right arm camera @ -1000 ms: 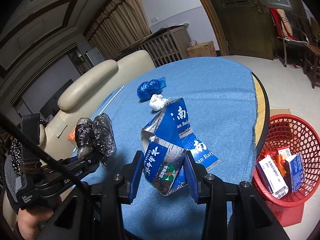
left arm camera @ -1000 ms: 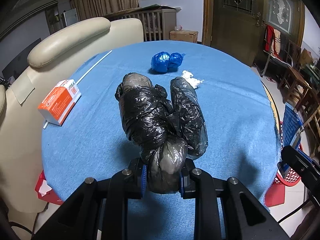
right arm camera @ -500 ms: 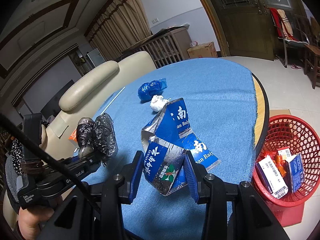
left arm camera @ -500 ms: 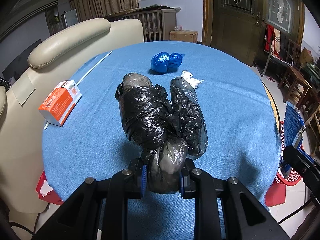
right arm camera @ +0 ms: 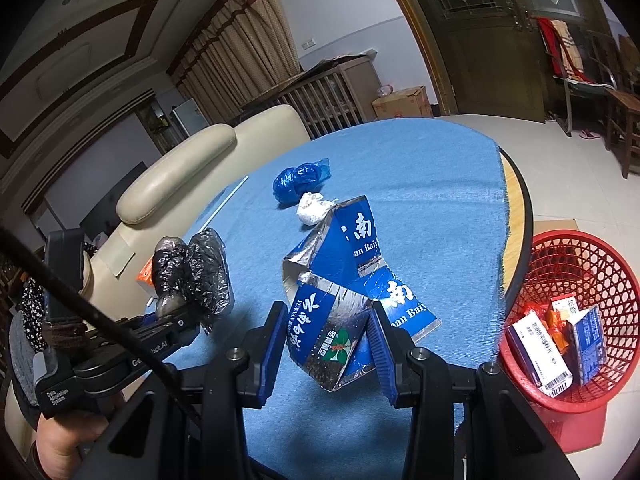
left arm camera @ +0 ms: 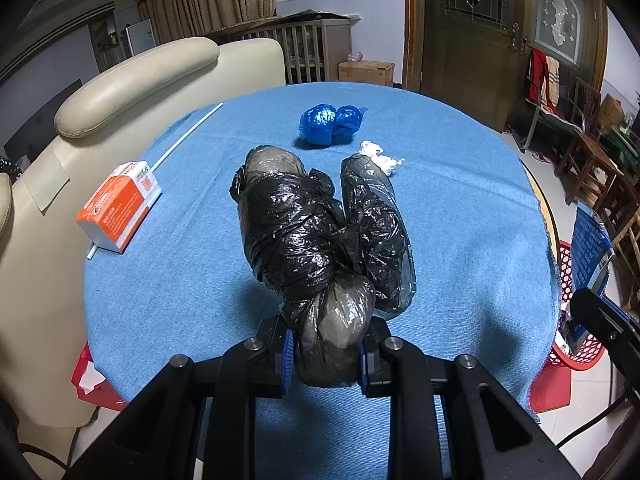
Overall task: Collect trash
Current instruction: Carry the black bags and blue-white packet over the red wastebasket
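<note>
A: What do your two grippers hold?

B: Your left gripper (left arm camera: 326, 354) is clamped fully onto the knotted neck of the black plastic bag (left arm camera: 320, 236), which is lifted above the blue tablecloth (left arm camera: 460, 208). Your right gripper (right arm camera: 332, 346) has its pads pressed on the torn blue carton (right arm camera: 340, 300), jaws only narrowly apart, the carton raised over the table near its edge

A: How much is done?

B: The red basket (right arm camera: 580, 272) on the floor beside the table already contains several small boxes, so collection appears partly complete. Neither held item is over the basket yet

A: What is left?

B: Both held pieces, judged next for the basket. On the cloth remain the blue wad (left arm camera: 330, 124), the white crumpled tissue (left arm camera: 378, 156), the orange box (left arm camera: 118, 206) and a thin white stick (left arm camera: 188, 132)
</note>
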The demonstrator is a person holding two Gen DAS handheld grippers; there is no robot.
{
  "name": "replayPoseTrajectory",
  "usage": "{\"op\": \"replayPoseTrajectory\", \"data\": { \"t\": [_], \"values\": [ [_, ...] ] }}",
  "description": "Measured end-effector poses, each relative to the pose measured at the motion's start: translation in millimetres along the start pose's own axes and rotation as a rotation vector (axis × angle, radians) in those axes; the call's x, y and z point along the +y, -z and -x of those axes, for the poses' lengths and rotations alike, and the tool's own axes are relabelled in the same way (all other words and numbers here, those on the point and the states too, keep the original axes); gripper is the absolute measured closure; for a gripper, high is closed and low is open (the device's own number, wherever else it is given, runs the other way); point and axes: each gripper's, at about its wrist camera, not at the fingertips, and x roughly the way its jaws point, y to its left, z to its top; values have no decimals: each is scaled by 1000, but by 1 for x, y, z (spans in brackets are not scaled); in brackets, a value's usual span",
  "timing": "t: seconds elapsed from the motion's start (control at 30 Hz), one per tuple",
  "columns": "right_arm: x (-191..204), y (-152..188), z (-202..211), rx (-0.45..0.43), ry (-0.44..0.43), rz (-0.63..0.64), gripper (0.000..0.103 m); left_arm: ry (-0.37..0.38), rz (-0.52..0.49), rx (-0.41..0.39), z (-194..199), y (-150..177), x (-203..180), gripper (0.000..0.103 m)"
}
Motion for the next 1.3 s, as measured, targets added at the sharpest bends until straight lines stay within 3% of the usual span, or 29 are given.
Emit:
{"op": "replayPoseTrajectory", "data": {
  "t": [0.4,0.67,0.97,1.3],
  "values": [
    [-27,-1,21,-48,49,-64,60,11,-40,-5,-2,-2,-11,78],
    [-71,2,49,-92,123,-155,60,27,-89,-7,-3,-6,-34,78],
    [-142,6,82,-93,263,-254,60,122,-204,-3,-7,-13,-94,78],
    [-200,-6,76,-35,353,-285,57,234,-339,17,-13,-21,-182,78]
  ]
}}
